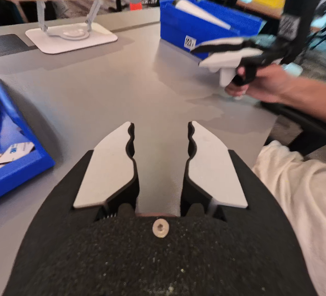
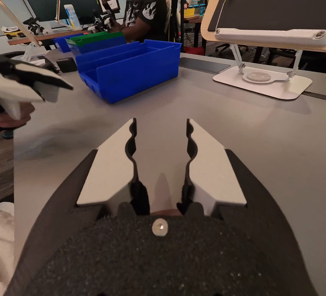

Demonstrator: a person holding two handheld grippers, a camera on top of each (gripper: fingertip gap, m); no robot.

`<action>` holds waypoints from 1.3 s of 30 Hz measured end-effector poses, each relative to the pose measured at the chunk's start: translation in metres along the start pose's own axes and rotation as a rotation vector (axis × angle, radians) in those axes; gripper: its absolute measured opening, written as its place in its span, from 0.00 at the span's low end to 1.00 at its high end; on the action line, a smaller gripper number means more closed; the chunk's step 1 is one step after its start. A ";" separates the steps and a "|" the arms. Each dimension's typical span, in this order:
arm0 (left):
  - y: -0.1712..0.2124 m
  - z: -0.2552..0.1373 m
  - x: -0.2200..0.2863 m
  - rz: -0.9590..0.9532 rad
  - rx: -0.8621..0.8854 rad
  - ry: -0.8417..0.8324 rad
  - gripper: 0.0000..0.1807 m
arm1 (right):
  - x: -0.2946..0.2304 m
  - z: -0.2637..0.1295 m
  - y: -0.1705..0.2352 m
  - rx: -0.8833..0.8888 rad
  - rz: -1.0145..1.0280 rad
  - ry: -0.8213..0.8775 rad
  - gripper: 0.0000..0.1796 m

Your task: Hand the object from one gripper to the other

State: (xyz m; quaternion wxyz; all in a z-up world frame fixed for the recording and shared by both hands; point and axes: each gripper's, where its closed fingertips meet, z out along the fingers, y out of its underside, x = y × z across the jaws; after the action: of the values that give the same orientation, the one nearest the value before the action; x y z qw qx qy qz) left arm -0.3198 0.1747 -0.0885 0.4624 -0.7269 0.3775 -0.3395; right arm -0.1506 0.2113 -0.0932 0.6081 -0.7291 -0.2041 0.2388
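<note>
My left gripper [image 1: 160,125] and right gripper [image 2: 161,121] each have white fingers [image 1: 107,165] with wavy black pads, a textured black body, one silver screw [image 1: 160,227].

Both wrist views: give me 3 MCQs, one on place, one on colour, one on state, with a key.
1. In the right wrist view, where does the white metal stand with the flat base sit relative to the open blue plastic bin?
A. To its right
B. To its left
C. Inside it

2. What colour is the bin stacked behind that blue one, farther back?
A. Red
B. Green
C. Yellow

3. How do the jaws of the left gripper stand?
A. Shut on a card
B. Shut on nothing
C. Open and holding nothing

Key:
1. A, the stand is on the grey tabletop right of the bin.
2. B, a green bin shows behind it.
3. C, bare table shows between the jaws; the right gripper is open too.
</note>
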 end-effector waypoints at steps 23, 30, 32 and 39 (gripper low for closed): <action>-0.030 0.066 -0.338 0.598 -0.743 -0.349 0.33 | 0.012 0.002 0.024 -0.104 0.140 -0.025 0.31; -0.011 0.119 -0.346 0.639 -0.812 -0.204 0.31 | 0.002 0.004 0.026 -0.117 0.222 -0.097 0.31; -0.006 0.126 -0.351 0.633 -0.834 -0.203 0.29 | 0.000 0.004 0.026 -0.118 0.241 -0.109 0.31; -0.008 0.126 -0.362 0.731 -0.779 -0.341 0.21 | -0.007 0.005 0.031 -0.145 0.283 -0.149 0.31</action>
State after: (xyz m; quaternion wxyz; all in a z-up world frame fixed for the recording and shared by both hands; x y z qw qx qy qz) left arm -0.3866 0.5415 -0.1770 0.3020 -0.7105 0.6222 0.1296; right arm -0.1585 0.2059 -0.1234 0.4974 -0.7727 -0.1605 0.3603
